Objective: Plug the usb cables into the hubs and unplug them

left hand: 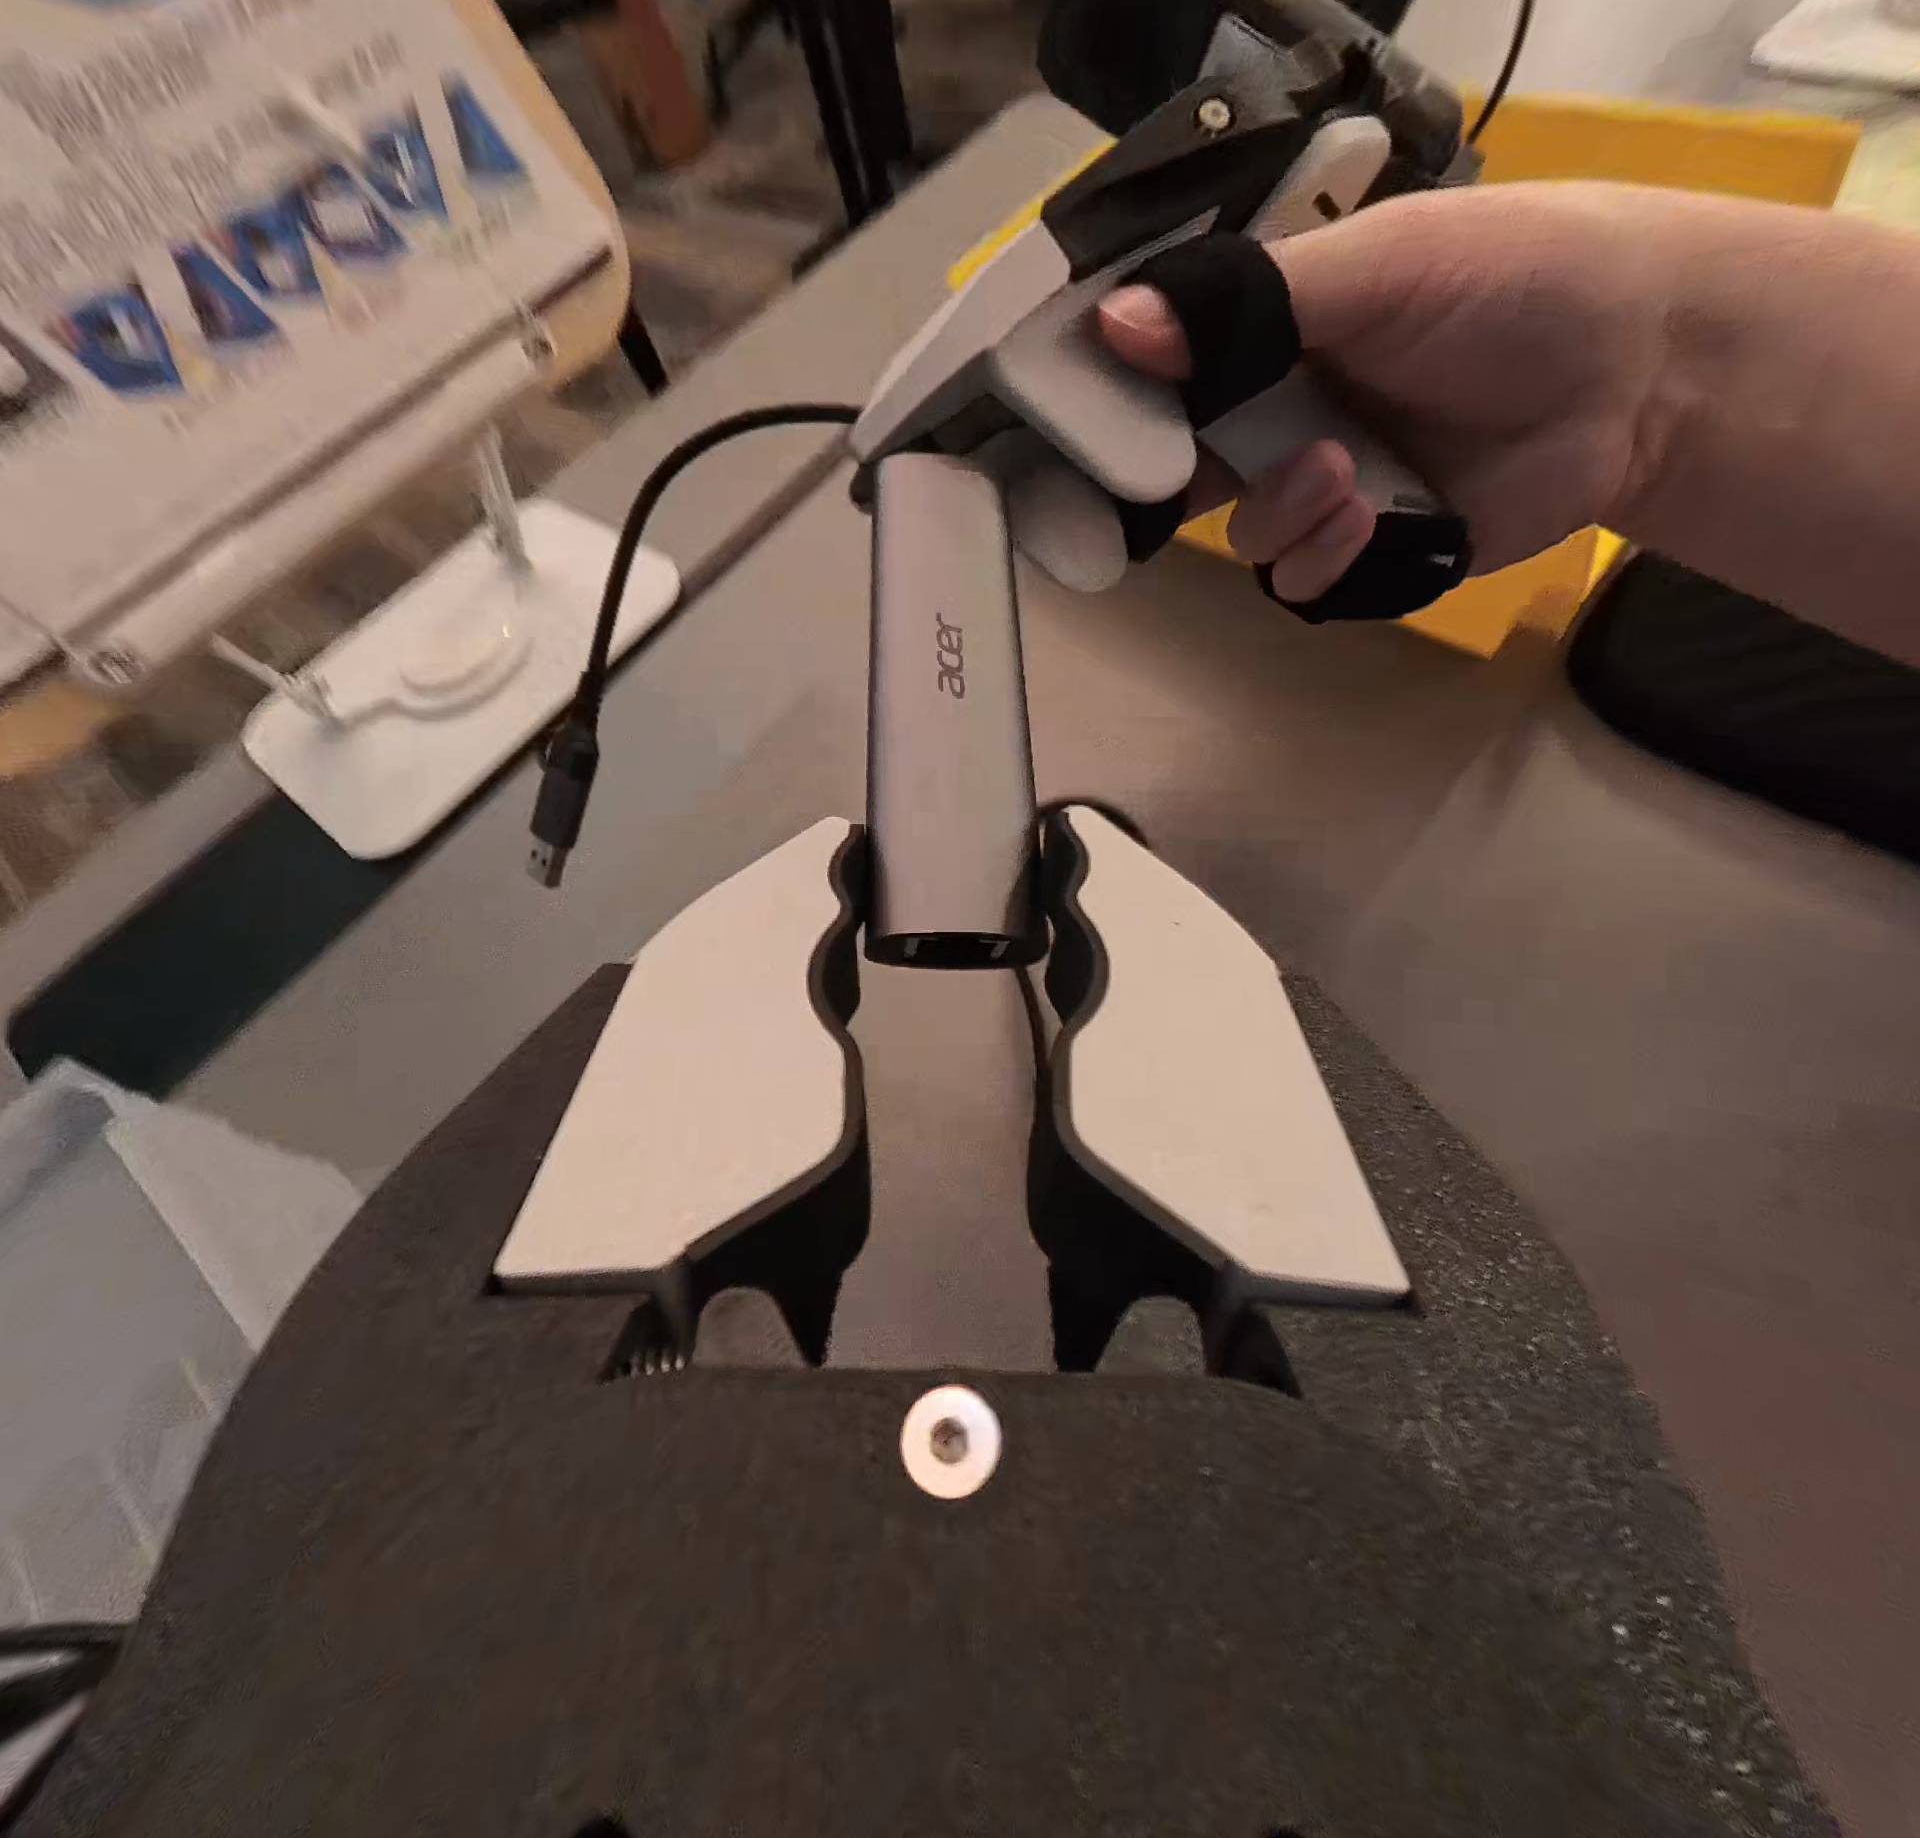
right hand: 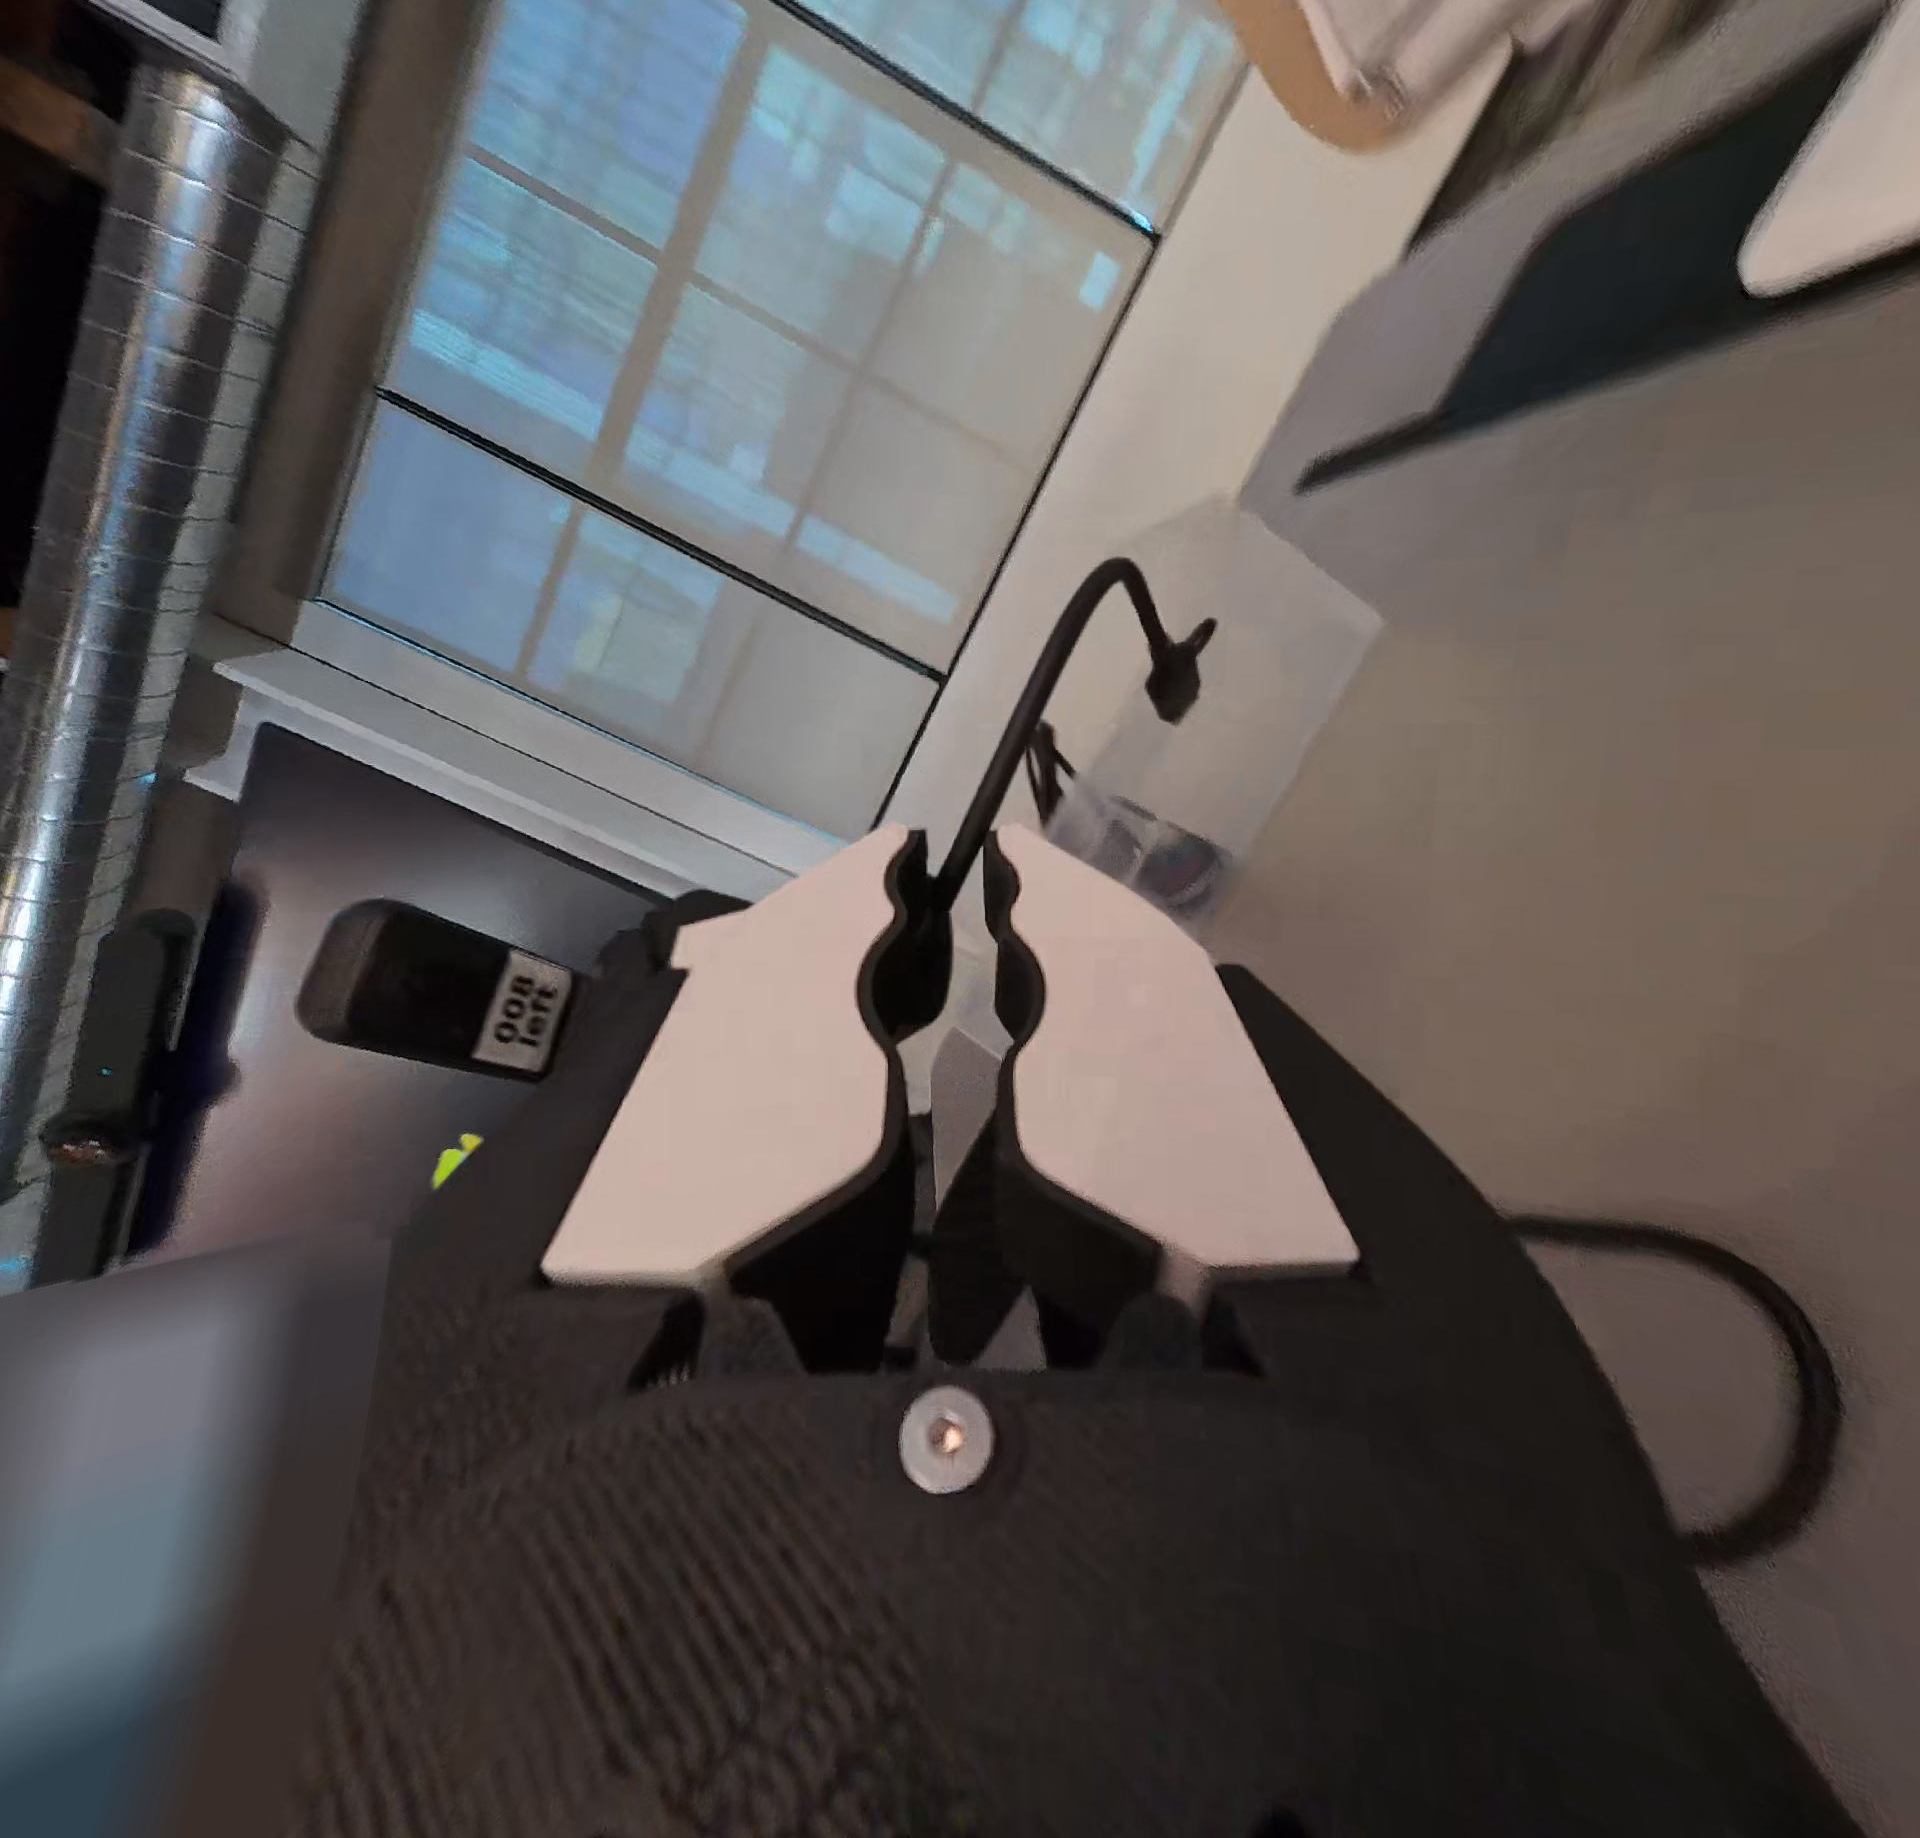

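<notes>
Grey metal hub (left hand: 951, 708) runs lengthwise away from the left tongs (left hand: 951, 895), clamped on its near end; right tongs (left hand: 883, 458) pinch its far end where the black cable (left hand: 623, 562) leaves, contact hidden

Dim warm light; motion-blurred, fisheye-warped edges

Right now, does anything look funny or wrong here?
Nothing broken or spilled. The grey hub is up off the table, pinched between the left gripper and the right gripper at its far end. Its black cable dangles, plug connected to nothing.
</notes>
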`<action>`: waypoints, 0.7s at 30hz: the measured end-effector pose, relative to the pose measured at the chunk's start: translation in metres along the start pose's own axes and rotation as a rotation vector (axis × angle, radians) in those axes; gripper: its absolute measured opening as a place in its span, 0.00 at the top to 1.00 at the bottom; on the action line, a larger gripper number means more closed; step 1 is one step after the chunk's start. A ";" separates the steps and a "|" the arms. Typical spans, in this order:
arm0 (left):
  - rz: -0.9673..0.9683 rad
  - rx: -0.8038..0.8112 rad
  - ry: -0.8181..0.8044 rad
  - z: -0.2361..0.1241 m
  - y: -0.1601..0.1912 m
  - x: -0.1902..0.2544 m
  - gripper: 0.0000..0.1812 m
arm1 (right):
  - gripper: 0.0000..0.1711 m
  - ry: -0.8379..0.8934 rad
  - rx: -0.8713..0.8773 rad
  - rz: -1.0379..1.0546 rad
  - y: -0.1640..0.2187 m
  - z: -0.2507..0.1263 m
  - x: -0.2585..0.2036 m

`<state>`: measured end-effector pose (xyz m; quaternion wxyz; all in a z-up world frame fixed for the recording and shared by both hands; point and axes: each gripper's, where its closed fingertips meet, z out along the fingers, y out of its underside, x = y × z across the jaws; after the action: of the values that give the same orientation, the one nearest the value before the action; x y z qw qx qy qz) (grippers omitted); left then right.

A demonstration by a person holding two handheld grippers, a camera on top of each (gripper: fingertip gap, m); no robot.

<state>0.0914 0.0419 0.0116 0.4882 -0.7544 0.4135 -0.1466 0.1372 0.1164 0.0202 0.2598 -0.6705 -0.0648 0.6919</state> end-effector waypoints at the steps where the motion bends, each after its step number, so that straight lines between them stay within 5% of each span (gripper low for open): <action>1: -0.025 -0.041 0.008 0.003 0.011 0.000 0.82 | 0.93 0.012 -0.028 0.041 0.009 0.003 0.017; 5: -0.126 -0.126 0.055 0.013 0.042 0.003 0.82 | 0.92 0.021 -0.117 0.189 0.039 0.006 0.063; 11: -0.168 -0.189 0.042 0.017 0.067 -0.002 0.82 | 0.83 0.194 -0.264 0.044 0.061 -0.003 0.089; 14: -0.167 -0.222 0.032 0.017 0.077 -0.004 0.83 | 0.82 0.317 -0.293 -0.102 0.059 -0.010 0.092; 15: -0.165 -0.221 0.031 0.016 0.078 -0.005 1.00 | 0.81 0.354 -0.291 -0.185 0.057 -0.012 0.092; 18: -0.221 -0.157 0.102 0.015 0.070 -0.003 1.00 | 0.76 0.267 -0.288 -0.561 0.060 -0.003 0.063; 21: -0.262 -0.171 0.147 0.019 0.077 -0.001 1.00 | 0.77 0.216 -0.415 -0.713 0.091 0.009 0.060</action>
<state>0.0659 0.0401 -0.0633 0.3676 -0.8278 0.3573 -0.2280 0.1061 0.0670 -0.0727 0.3475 -0.7130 -0.4028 0.4567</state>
